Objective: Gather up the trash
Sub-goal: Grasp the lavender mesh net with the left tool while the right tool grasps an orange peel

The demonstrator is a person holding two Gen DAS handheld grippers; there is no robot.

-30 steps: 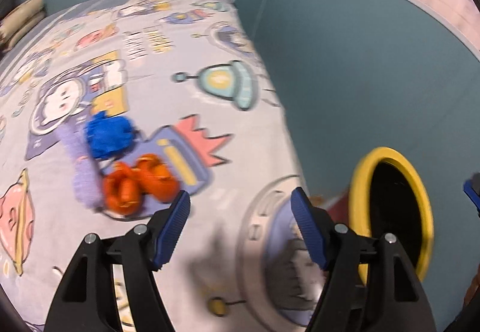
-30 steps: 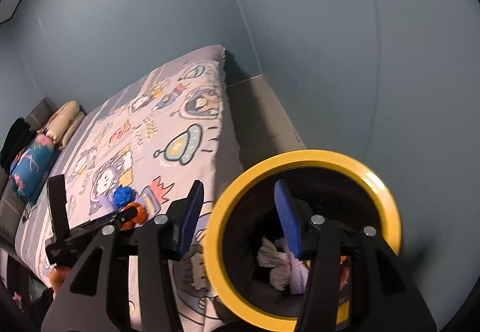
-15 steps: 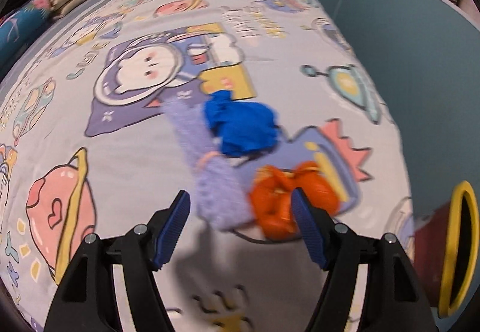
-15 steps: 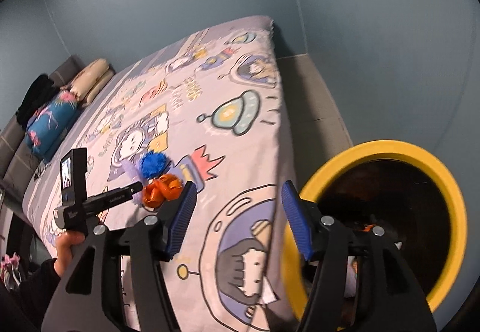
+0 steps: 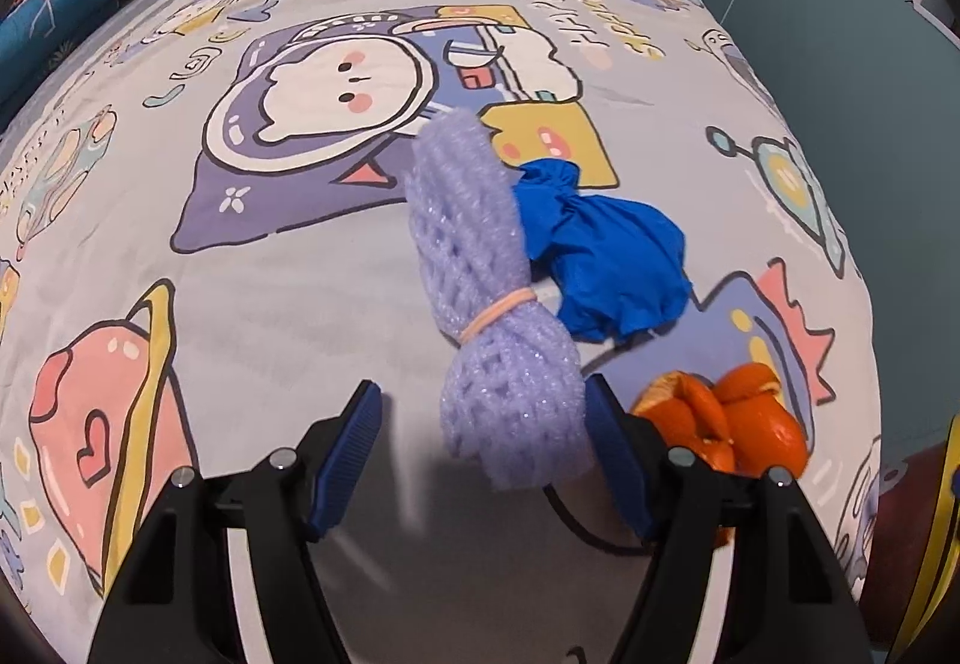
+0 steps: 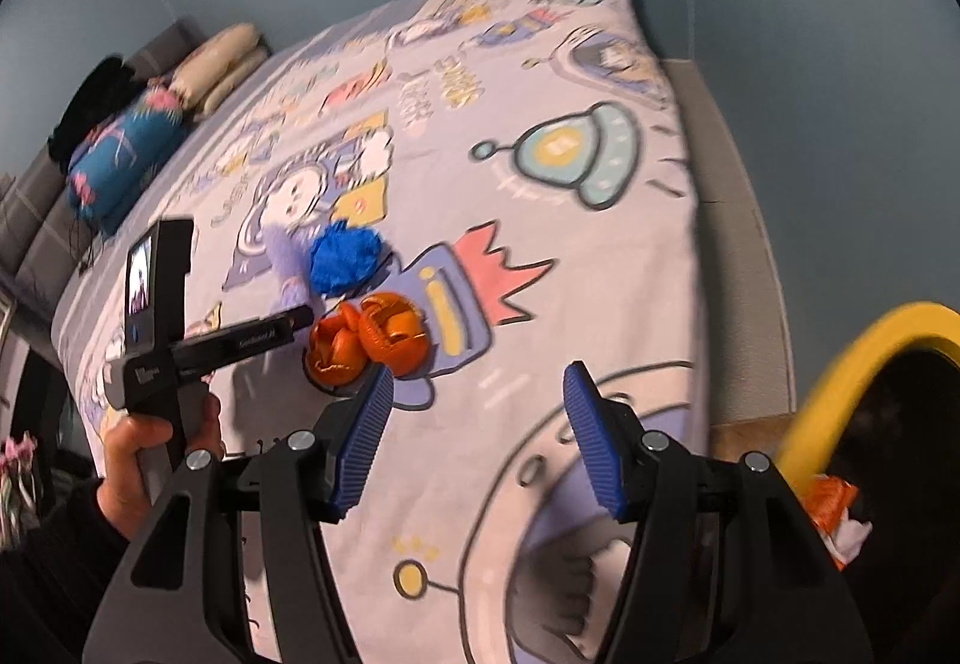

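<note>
1. Trash lies in a tight cluster on the bed [image 5: 252,304], close to its right edge: a purple foam net [image 5: 480,280] bound with a rubber band, a crumpled blue wrapper [image 5: 606,256] touching its right side, and orange peel [image 5: 726,418] just nearer that edge.
2. I hold my left gripper [image 5: 483,460] low over the sheet with its jaws spread wide, the near end of the net sitting between them. I judge this is the line-up for a pinch; nothing is gripped yet.
3. My right gripper [image 6: 477,436] hangs released and empty above the bed's edge, near the peel [image 6: 366,343], so it is free for the next piece.
4. A yellow-rimmed bin [image 6: 840,352] stands just off the bed's right edge, some scraps already inside, which keeps each carry short.
5. Closing on the net should be gentle, I think, since foam squashes and may slip.
</note>
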